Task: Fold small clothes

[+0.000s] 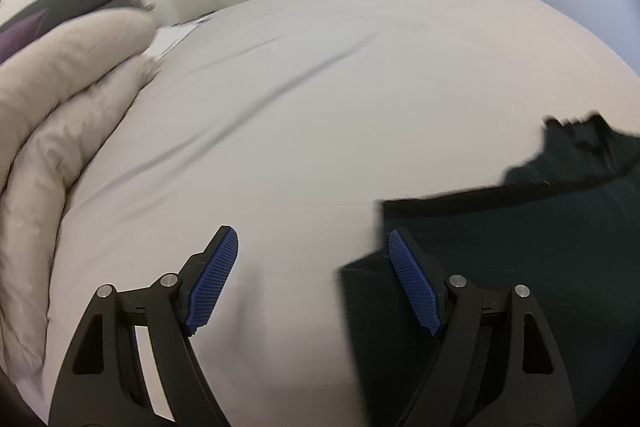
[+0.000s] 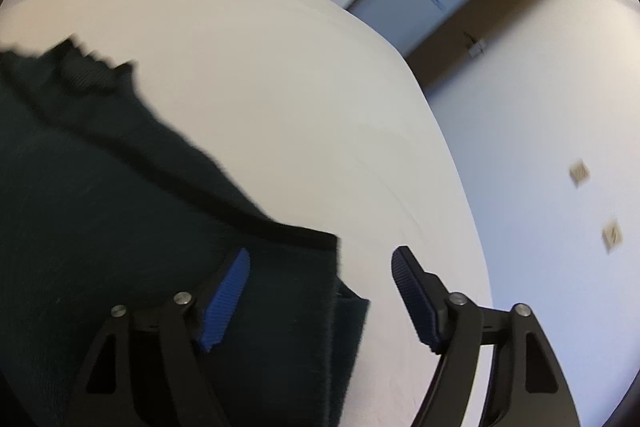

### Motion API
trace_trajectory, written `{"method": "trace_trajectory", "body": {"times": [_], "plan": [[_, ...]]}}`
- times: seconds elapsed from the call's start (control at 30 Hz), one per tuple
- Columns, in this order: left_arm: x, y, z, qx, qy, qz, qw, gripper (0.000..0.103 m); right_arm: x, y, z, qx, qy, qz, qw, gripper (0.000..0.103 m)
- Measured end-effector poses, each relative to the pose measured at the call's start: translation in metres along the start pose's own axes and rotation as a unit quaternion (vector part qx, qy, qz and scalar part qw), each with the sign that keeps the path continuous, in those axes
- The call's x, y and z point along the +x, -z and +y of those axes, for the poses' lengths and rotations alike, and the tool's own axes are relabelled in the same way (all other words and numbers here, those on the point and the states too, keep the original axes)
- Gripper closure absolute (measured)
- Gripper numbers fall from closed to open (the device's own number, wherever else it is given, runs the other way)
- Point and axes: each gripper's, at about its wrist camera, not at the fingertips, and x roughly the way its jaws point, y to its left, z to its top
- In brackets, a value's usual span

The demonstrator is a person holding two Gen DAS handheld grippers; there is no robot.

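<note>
Dark garment [image 1: 520, 267] flat on bed [image 1: 320, 87]; left gripper [image 1: 313, 279] and right gripper [image 2: 320, 297], fingers spread, straddle its opposite edges.

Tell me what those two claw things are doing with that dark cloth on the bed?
A person is holding one claw in each hand to fold a small dark garment lying on the white bed sheet. Right now both claws are open and holding nothing. The left claw hangs over the garment's left edge, and the right claw hangs over its right edge. A rumpled beige blanket is bunched at the far left of the bed. The pictures are blurry.
</note>
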Motion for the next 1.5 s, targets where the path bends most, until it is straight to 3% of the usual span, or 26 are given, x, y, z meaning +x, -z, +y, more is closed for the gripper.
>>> {"method": "trace_trajectory", "body": {"times": [0.07, 0.2, 0.3, 0.5, 0.57, 0.63, 0.73, 0.87, 0.97, 1.03, 1.17, 1.27, 1.33, 1.4, 1.43, 1.5], "plan": [[-0.007, 0.000, 0.013, -0.017, -0.016, -0.010, 0.9997, 0.025, -0.002, 0.002, -0.006, 0.029, 0.002, 0.004, 1.000, 0.018], [-0.033, 0.005, 0.025, -0.048, -0.012, -0.044, 0.9978, 0.025, -0.014, 0.010, -0.032, 0.108, -0.017, 0.007, 0.994, 0.018], [-0.050, 0.007, 0.009, -0.013, 0.003, -0.059, 0.9982, 0.025, -0.034, 0.015, -0.054, 0.170, -0.025, -0.015, 0.985, 0.018], [-0.079, 0.021, -0.054, 0.090, 0.024, -0.087, 0.9919, 0.025, -0.062, 0.050, -0.103, 0.329, -0.050, -0.049, 0.942, 0.019], [-0.073, 0.027, -0.073, 0.114, 0.021, -0.077, 0.9903, 0.025, -0.060, 0.067, -0.122, 0.384, -0.059, -0.049, 0.920, 0.024], [-0.060, 0.034, -0.088, 0.124, 0.022, -0.053, 0.9907, 0.025, -0.054, 0.077, -0.132, 0.409, -0.064, -0.044, 0.909, 0.025], [-0.034, 0.046, -0.082, 0.116, 0.017, -0.017, 0.9930, 0.025, -0.054, 0.073, -0.129, 0.390, -0.094, -0.048, 0.915, 0.025], [-0.031, 0.053, -0.076, 0.099, 0.021, -0.021, 0.9946, 0.024, -0.067, 0.060, -0.089, 0.310, -0.148, -0.080, 0.936, 0.025], [-0.029, 0.064, -0.075, 0.101, 0.016, -0.021, 0.9945, 0.024, -0.072, 0.042, -0.061, 0.273, -0.213, -0.094, 0.934, 0.025], [-0.026, 0.065, -0.070, 0.096, 0.015, -0.022, 0.9950, 0.024, -0.066, 0.040, -0.044, 0.253, -0.250, -0.077, 0.931, 0.025], [-0.027, 0.075, -0.062, 0.088, 0.018, -0.027, 0.9956, 0.024, -0.020, 0.034, -0.016, 0.252, -0.231, -0.006, 0.940, 0.030], [-0.026, 0.079, -0.051, 0.069, 0.033, -0.026, 0.9967, 0.024, -0.003, 0.053, -0.029, 0.294, -0.231, -0.005, 0.927, 0.044], [-0.027, 0.080, -0.047, 0.065, 0.036, -0.025, 0.9969, 0.024, -0.006, 0.058, -0.037, 0.309, -0.231, -0.006, 0.923, 0.048], [-0.029, 0.079, -0.044, 0.060, 0.035, -0.022, 0.9973, 0.023, -0.008, 0.059, -0.041, 0.317, -0.171, 0.009, 0.933, 0.037], [-0.031, 0.078, -0.042, 0.056, 0.030, -0.020, 0.9978, 0.023, -0.012, 0.066, -0.049, 0.339, -0.161, 0.011, 0.927, 0.037], [-0.046, 0.076, -0.040, 0.051, -0.003, -0.023, 0.9984, 0.027, -0.025, 0.077, -0.058, 0.384, -0.200, 0.003, 0.901, 0.037]]}}
